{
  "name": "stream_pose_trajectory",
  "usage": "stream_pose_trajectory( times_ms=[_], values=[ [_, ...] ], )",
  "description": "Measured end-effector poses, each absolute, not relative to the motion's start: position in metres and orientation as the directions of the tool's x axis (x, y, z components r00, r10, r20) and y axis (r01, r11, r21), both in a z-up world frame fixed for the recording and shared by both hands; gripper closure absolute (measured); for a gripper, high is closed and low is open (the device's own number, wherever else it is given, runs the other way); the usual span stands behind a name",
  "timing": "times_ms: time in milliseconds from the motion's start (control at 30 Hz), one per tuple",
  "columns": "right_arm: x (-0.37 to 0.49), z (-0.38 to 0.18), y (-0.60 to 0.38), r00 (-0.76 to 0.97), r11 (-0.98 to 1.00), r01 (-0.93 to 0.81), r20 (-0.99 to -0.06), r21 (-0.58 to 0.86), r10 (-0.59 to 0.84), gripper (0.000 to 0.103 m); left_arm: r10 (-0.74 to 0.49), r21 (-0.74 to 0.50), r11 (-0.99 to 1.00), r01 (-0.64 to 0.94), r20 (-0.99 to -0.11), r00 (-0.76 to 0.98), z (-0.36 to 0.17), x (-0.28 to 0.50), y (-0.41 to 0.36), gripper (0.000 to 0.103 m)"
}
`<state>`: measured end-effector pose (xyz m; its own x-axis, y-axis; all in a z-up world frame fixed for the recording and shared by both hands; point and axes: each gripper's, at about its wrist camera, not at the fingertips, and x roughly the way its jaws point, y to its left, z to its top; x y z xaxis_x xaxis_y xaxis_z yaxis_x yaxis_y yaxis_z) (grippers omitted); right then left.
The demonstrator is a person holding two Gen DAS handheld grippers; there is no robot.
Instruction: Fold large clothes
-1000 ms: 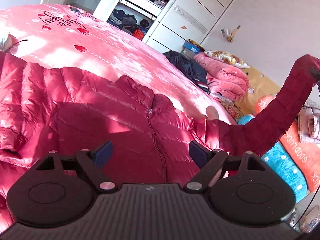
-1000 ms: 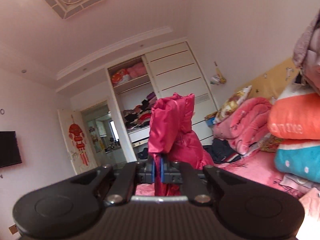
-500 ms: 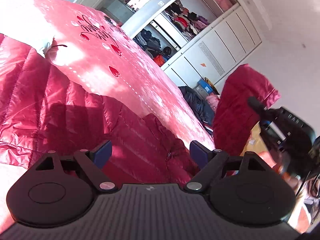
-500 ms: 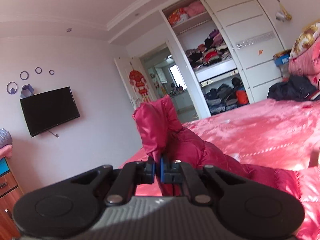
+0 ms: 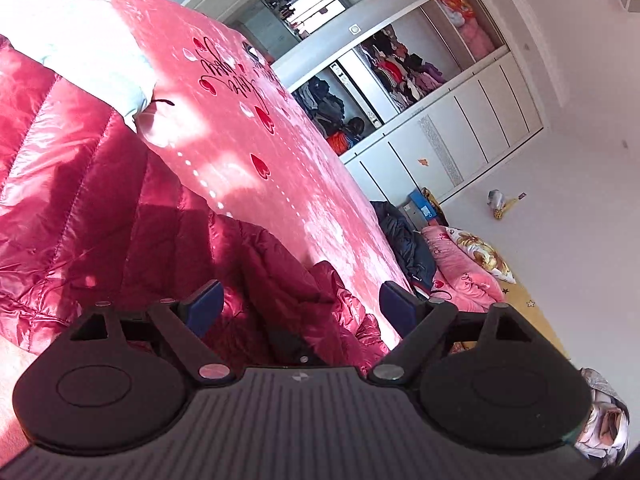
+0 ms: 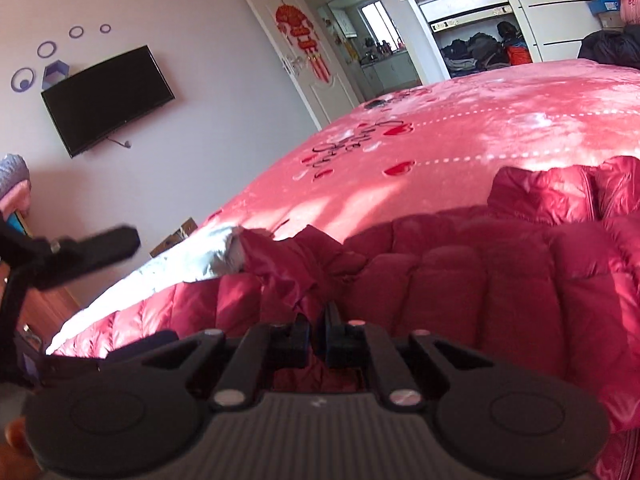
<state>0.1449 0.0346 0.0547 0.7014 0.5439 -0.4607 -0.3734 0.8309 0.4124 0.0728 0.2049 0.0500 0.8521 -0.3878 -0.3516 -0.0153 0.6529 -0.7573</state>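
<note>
Jacket [image 6: 480, 272], a red quilted puffer, lies spread across the pink bed [image 6: 460, 128], its zip front and collar up near the middle of the bedspread. Right claw [image 6: 317, 334] is down low over the padded body, pads nearly together with a fold of the red sleeve pinched between them; the jaws have just eased open a touch, yet cloth sits in the slit. The sleeve [image 6: 288, 264] runs crumpled from the pads across the jacket toward a pale lining patch [image 6: 208, 256] at the left. Left claw [image 5: 301, 304] stands wide, blue fingertips [image 5: 204, 304] well apart, nothing between them, poised above the dark shaded part of the jacket [image 5: 100, 184]. Behind the bed: an open wardrobe [image 5: 400, 68] stuffed with clothes, and a wall television [image 6: 108, 96].
</note>
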Motion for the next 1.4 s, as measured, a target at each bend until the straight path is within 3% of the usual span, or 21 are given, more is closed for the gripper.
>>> stream_pose_trajectory(
  times_ms=[133, 167, 200, 300, 367, 400, 533, 733, 833, 1000, 1067, 1167, 1400],
  values=[
    [0.137, 0.039, 0.034, 0.687, 0.839, -0.346, -0.496, 0.419, 0.531, 0.088, -0.396, -0.736, 0.677, 0.01, -0.354, 0.848, 0.053, 0.07, 0.192, 0.0],
    [0.136, 0.04, 0.031, 0.689, 0.839, -0.339, -0.495, 0.426, 0.53, 0.077, -0.397, -0.732, 0.681, 0.015, -0.352, 0.848, 0.054, 0.07, 0.189, 0.0],
    [0.134, 0.042, 0.028, 0.693, 0.839, -0.331, -0.492, 0.432, 0.527, 0.058, -0.4, -0.73, 0.683, 0.022, -0.348, 0.848, 0.054, 0.071, 0.187, 0.0],
    [0.127, 0.051, 0.015, 0.696, 0.816, -0.33, -0.461, 0.474, 0.55, 0.027, -0.4, -0.721, 0.692, 0.031, -0.347, 0.848, 0.053, 0.079, 0.184, 0.0],
    [0.119, 0.063, 0.005, 0.71, 0.816, -0.319, -0.45, 0.481, 0.542, 0.015, -0.399, -0.712, 0.701, 0.034, -0.353, 0.846, 0.051, 0.08, 0.18, 0.0],
    [0.115, 0.068, -0.001, 0.714, 0.817, -0.315, -0.447, 0.482, 0.539, 0.014, -0.399, -0.707, 0.706, 0.035, -0.356, 0.845, 0.05, 0.08, 0.179, 0.0],
    [0.103, 0.089, -0.038, 0.755, 0.843, -0.275, -0.44, 0.462, 0.487, 0.014, -0.41, -0.693, 0.719, 0.048, -0.367, 0.835, 0.045, 0.096, 0.18, 0.0],
    [0.089, 0.107, -0.131, 0.883, 0.94, -0.095, -0.409, 0.328, 0.232, 0.014, -0.469, -0.648, 0.75, 0.136, -0.375, 0.8, 0.04, 0.1, 0.161, 0.0],
    [0.092, 0.102, -0.174, 0.906, 0.956, 0.011, -0.407, 0.292, 0.113, 0.022, -0.49, -0.623, 0.763, 0.171, -0.385, 0.782, 0.035, 0.108, 0.144, 0.0],
    [0.108, 0.079, -0.213, 0.897, 0.945, 0.116, -0.44, 0.305, 0.031, 0.059, -0.491, -0.579, 0.794, 0.183, -0.435, 0.755, 0.028, 0.121, 0.127, 0.0],
    [0.111, 0.075, -0.213, 0.905, 0.947, 0.104, -0.423, 0.304, 0.036, 0.067, -0.479, -0.564, 0.808, 0.171, -0.461, 0.747, 0.024, 0.127, 0.124, 0.0],
    [0.115, 0.069, -0.206, 0.905, 0.956, 0.063, -0.421, 0.287, 0.067, 0.07, -0.461, -0.548, 0.824, 0.145, -0.5, 0.733, 0.019, 0.133, 0.126, 0.0],
    [0.143, 0.034, -0.201, 0.854, 0.972, 0.108, -0.52, 0.207, 0.016, 0.073, -0.431, -0.524, 0.846, 0.094, -0.57, 0.699, 0.011, 0.14, 0.135, 0.0]
  ],
)
